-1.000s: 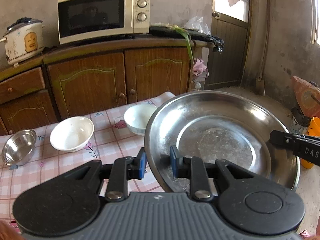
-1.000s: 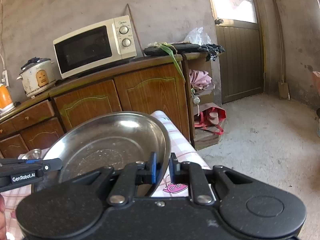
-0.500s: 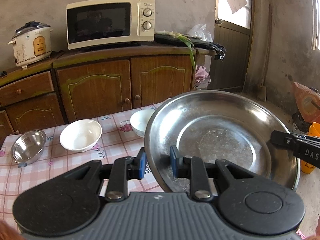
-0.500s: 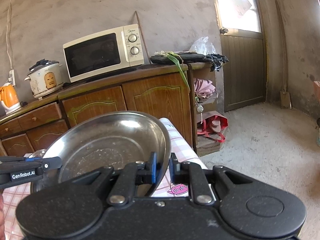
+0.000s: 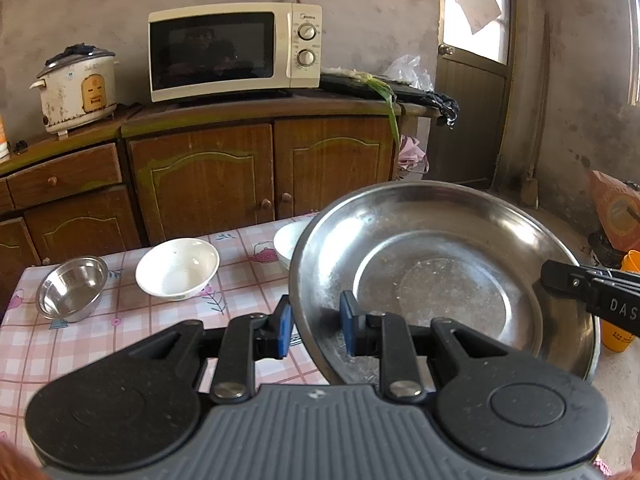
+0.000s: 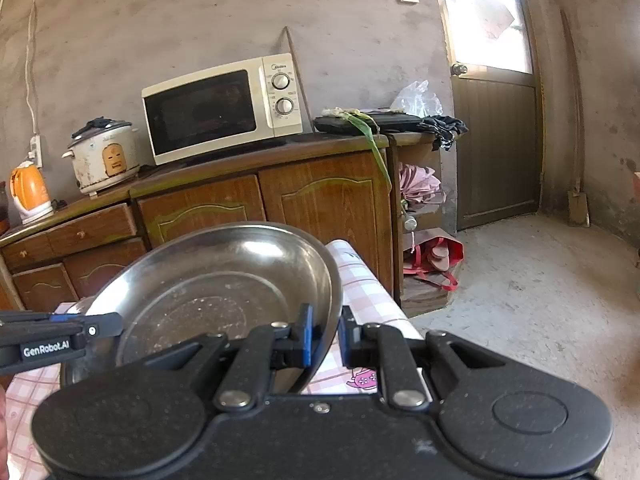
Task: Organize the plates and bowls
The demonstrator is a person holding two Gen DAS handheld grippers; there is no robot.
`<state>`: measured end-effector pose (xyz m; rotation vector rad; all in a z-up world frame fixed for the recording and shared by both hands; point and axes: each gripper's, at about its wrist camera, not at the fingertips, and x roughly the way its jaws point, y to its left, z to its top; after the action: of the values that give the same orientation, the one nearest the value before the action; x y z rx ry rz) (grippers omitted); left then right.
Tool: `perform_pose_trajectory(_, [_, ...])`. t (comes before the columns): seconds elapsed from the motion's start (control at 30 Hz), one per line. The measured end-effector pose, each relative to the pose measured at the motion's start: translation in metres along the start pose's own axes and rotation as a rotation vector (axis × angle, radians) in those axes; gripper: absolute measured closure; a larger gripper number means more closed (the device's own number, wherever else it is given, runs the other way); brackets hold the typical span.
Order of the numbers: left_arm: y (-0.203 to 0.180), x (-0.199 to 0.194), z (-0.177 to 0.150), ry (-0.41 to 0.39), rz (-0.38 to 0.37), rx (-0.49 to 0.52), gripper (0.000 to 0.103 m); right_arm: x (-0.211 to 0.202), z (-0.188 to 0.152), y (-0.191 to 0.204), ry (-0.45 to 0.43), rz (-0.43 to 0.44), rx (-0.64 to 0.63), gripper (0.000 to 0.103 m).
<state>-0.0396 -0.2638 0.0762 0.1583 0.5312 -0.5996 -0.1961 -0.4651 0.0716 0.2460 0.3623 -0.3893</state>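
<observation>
Behind everything, a wooden cabinet along the wall, bearing a microwave and a rice cooker; in front of it, the tabletop under a pink checked cloth.

Above the tabletop's right edge, held clear of the cloth and tilted, a large steel plate; gripped from two sides at once; left gripper clenched on the near-left rim, one blue pad outside the wall and one inside; right gripper clamped on the opposite rim in the same way, seen from the left wrist view as a black finger reaching in from the right.

Next in size, a white bowl on the cloth toward the far edge, upright and empty; a second white bowl near the far right corner, half hidden behind the plate's rim; smallest, a little steel bowl by the far left corner, well apart from the plate.

Judged from this: task at an early stage; only the plate in hand, not yet set anywhere; all three bowls lying separate and unstacked; left to do, probably, placing the plate and gathering or nesting the bowls, white with white, steel one sorted after.
</observation>
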Motion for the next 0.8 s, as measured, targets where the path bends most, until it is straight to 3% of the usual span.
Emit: perform_pose_trajectory(0.8, [0.032, -0.017, -0.01, 0.006, 0.054, -0.041, 0.078, 0.006, -0.004, 0.041, 0.013, 0.059, -0.048, 0.085])
